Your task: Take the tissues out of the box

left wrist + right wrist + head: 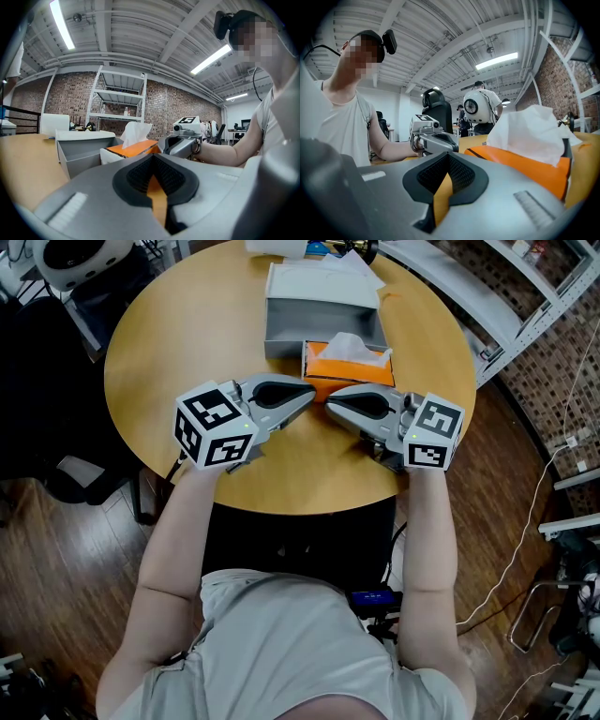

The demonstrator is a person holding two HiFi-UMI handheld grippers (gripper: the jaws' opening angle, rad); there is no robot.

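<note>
An orange tissue box (345,371) stands near the middle of the round wooden table (169,343), with a white tissue (354,346) sticking up from its slot. My left gripper (312,394) and right gripper (328,401) lie on the table just in front of the box, tips pointing at each other and almost meeting. Both are shut with nothing between the jaws. In the left gripper view the box (132,147) and tissue (136,132) sit ahead to the left. The right gripper view has the box (525,169) and tissue (529,131) close on the right.
A grey open tray (323,326) stands directly behind the tissue box, with white paper (323,279) beyond it. A white headset (75,259) lies at the table's far left. A metal shelf unit (511,296) stands to the right, and a dark chair (56,390) to the left.
</note>
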